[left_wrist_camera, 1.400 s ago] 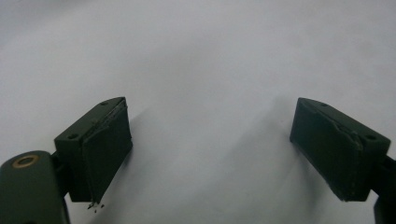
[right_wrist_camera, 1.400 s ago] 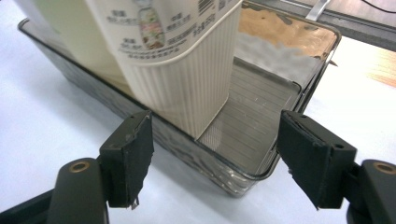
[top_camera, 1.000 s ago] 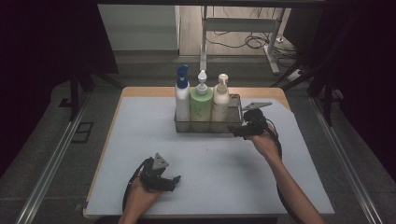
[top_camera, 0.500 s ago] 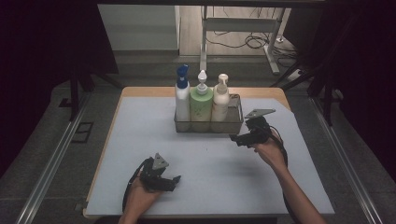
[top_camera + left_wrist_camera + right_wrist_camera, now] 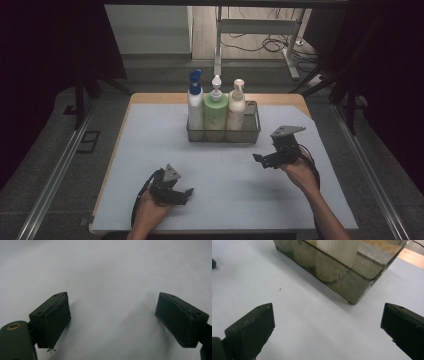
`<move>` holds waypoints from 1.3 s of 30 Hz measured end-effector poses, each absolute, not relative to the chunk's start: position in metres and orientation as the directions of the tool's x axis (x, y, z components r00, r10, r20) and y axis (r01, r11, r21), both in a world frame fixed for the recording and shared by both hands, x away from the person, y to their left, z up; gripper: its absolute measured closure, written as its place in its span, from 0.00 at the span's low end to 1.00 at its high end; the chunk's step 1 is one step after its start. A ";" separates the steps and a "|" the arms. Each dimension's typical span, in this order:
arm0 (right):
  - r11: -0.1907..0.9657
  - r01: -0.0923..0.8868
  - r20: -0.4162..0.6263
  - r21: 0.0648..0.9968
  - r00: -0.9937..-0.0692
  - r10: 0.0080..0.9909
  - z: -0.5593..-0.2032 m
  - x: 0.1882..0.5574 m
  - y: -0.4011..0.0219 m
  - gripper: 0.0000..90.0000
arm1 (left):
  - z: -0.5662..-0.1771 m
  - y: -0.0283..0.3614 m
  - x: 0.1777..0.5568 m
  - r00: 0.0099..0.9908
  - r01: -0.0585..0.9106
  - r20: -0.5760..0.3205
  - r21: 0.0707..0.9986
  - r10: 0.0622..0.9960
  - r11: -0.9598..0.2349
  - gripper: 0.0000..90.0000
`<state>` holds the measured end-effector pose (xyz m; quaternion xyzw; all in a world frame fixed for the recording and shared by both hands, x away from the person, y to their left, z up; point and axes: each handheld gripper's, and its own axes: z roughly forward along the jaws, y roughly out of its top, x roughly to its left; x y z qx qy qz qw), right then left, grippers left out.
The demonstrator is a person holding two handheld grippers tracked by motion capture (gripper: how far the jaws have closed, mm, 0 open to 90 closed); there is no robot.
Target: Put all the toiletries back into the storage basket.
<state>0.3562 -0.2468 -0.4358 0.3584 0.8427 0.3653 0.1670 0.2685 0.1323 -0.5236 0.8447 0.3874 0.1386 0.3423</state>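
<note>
A metal wire basket [image 5: 251, 131] stands at the back middle of the table. In it are a white bottle with a blue spray cap [image 5: 195, 106], a green pump bottle [image 5: 215, 111] and a cream pump bottle [image 5: 236, 109]. My right gripper [image 5: 259, 160] hovers in front of the basket's right corner, open; its jaws have just been opening, with nothing between them. In the right gripper view [image 5: 327, 327] the basket's corner [image 5: 352, 287] and the cream bottle [image 5: 337, 250] lie ahead. My left gripper [image 5: 186, 194] rests near the front edge, open and empty, over bare mat [image 5: 112, 322].
A pale blue mat [image 5: 150, 145] covers the wooden table [image 5: 165, 98]. Dark floor, metal rails and a stand with cables [image 5: 260, 45] lie beyond the far edge. Open mat stretches between the two grippers.
My right gripper has drawn back from the basket's right end toward the front of the table. The left hand has stayed put.
</note>
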 end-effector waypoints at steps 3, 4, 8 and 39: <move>0.479 0.479 -0.026 0.736 -0.686 0.727 -0.438 0.350 -0.252 0.00 | -0.524 0.132 0.269 0.661 0.559 -0.031 0.686 0.749 -0.466 0.14; 0.479 0.477 -0.028 0.737 -0.687 0.726 -0.439 0.348 -0.254 0.00 | -0.524 0.132 0.268 0.661 0.559 -0.031 0.686 0.750 -0.465 0.14; 0.478 0.476 -0.026 0.738 -0.688 0.725 -0.445 0.339 -0.259 0.00 | -0.524 0.132 0.269 0.662 0.559 -0.029 0.685 0.749 -0.467 0.14; 0.504 0.521 -0.002 0.689 -0.694 0.720 -0.522 0.304 -0.276 0.00 | -0.523 0.132 0.268 0.661 0.559 -0.027 0.684 0.750 -0.468 0.14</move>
